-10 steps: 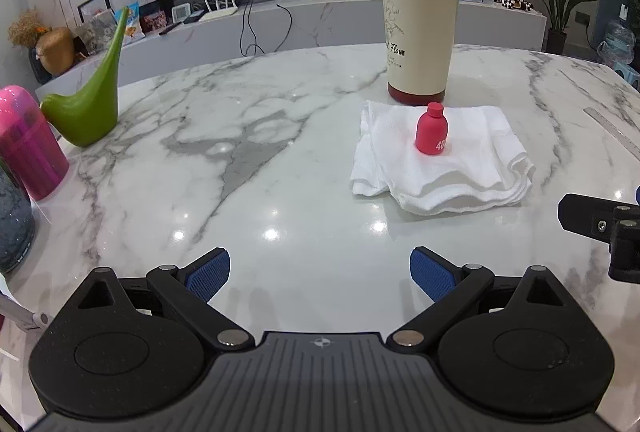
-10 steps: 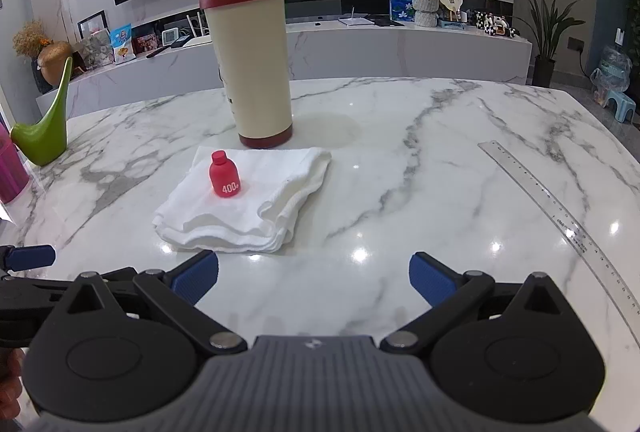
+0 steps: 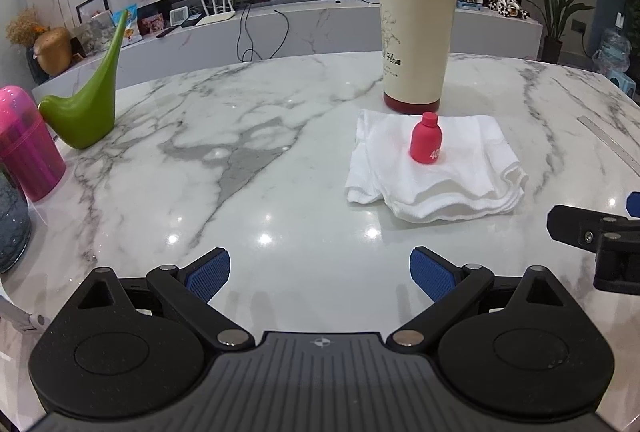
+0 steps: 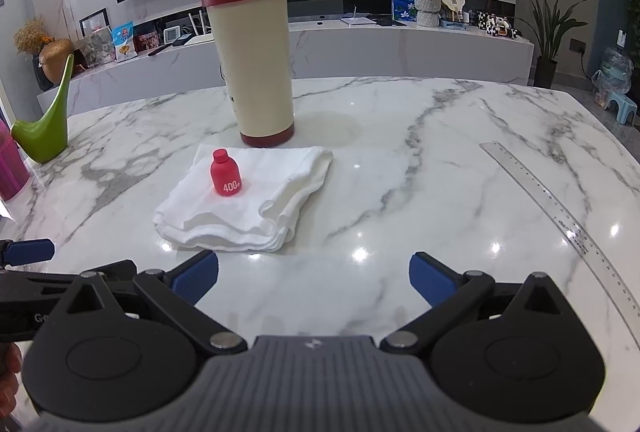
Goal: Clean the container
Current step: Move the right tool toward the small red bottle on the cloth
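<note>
Cream with a dark red lid and base, the tall cup (image 4: 260, 64) stands upright on the marble table (image 4: 400, 160), long axis vertical, lid on top. Just in front lies a folded white towel (image 4: 256, 208) with a small red bottle (image 4: 225, 179) standing on it, between the cup and both claws. The left gripper (image 3: 320, 274) and right gripper (image 4: 313, 276) are spread wide, holding nothing. A clear ruler (image 4: 560, 216) lies to the right.
</note>
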`<state>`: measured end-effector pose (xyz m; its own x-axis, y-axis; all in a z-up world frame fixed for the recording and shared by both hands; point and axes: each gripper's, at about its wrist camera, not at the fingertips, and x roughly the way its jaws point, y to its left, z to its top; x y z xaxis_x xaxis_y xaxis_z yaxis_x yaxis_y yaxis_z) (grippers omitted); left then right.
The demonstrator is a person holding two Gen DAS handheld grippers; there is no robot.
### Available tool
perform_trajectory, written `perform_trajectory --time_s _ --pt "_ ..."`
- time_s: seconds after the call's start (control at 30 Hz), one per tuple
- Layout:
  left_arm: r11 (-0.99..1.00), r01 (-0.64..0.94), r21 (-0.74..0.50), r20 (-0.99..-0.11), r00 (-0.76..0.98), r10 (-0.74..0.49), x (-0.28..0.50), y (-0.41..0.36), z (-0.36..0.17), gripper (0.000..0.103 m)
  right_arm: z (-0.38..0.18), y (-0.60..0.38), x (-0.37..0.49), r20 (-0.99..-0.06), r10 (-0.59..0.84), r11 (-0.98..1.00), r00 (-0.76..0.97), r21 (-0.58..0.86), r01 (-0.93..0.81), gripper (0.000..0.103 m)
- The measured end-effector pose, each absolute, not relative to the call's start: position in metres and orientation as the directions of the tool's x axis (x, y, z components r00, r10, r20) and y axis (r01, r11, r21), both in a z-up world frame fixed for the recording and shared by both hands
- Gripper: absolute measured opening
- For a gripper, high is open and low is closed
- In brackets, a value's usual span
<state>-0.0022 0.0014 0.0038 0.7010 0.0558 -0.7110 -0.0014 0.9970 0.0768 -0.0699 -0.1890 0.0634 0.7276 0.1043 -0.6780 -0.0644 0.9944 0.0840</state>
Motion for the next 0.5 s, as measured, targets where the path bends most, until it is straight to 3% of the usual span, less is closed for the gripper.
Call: perform_trajectory --time_s 0.13,0.33,0.5 --pt "1.000 0.001 0.029 -0.719 0.695 0.020 -0.0014 0.0068 0.0057 0.098 0.0628 -0.1890 -0.0696 -0.679 0.104 0.994 0.727 0.084 -0.064 0.103" --pt "0.998 -0.014 0.060 -0.711 0.701 0.053 -0.0014 0.0046 0.0083 0.097 0.0616 -0.1892 -0.0684 -0.680 0.105 0.994 0.726 0.085 -0.064 0.103" --pt "0.999 -0.009 0.049 -0.716 0.697 0.042 0.0015 0.0049 0.0094 0.090 0.0601 -0.1903 -0.0691 -0.679 0.106 0.994 0.726 0.084 -0.067 0.103"
